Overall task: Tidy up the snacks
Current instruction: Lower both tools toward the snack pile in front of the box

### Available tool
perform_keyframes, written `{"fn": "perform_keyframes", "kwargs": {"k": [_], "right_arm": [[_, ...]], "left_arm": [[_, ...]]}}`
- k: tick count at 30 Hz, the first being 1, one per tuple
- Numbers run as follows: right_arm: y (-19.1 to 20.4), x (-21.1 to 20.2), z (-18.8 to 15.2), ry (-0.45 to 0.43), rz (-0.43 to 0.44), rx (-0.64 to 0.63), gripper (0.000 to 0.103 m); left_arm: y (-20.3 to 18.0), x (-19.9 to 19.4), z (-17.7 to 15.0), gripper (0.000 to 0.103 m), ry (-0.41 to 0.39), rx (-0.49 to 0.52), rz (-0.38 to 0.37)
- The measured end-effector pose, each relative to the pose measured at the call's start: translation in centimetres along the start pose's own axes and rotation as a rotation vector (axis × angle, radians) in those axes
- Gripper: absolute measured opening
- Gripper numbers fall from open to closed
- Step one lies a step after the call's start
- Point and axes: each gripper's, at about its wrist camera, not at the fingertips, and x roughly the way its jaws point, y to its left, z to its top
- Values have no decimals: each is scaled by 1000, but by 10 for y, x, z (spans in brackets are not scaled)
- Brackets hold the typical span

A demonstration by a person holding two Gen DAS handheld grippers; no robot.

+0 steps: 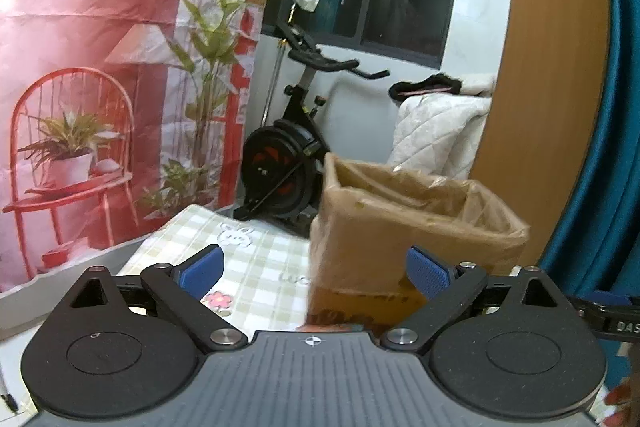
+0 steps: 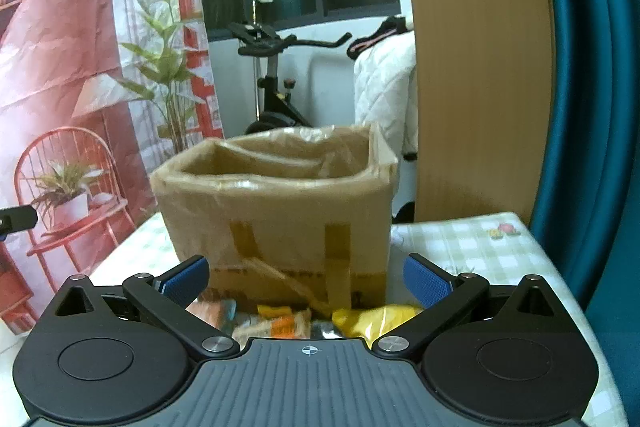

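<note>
While both claws hung wide and empty, the snack packets [image 2: 296, 319] lay on the table [image 2: 472, 247] just below the right claw [image 2: 306, 281], before the cardboard box [image 2: 276, 203]; the left claw [image 1: 314, 273] sat farther off.

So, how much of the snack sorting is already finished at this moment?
Nothing looks done yet. Both grippers, left and right, are open and hold nothing. The box stands on the table; the right view shows only its plastic liner at the rim, and its bottom is hidden. The snacks, among them a yellow bag, lie in front of the box. All of these remain to be moved.
</note>
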Motion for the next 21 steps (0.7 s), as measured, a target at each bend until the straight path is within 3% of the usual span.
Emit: {"fn": "perform_keyframes", "kwargs": {"k": [9,14,16,18,21], "right_arm": [[5,8,-29,41,-7,10,103],[27,26,-45,92,15,-13,102],[45,37,-54,131,35,-54,99],[62,51,-62,167,50,-84,88],[81,67,-72,218,101,-110,84]], "left_arm": [[14,12,-22,97,61,51,-21],[23,22,-32,90,127,106,-89],[29,23,-37,85,150,131,-111],[38,24,-41,84,157,142,-114],[48,26,-51,82,171,118,-113]]}}
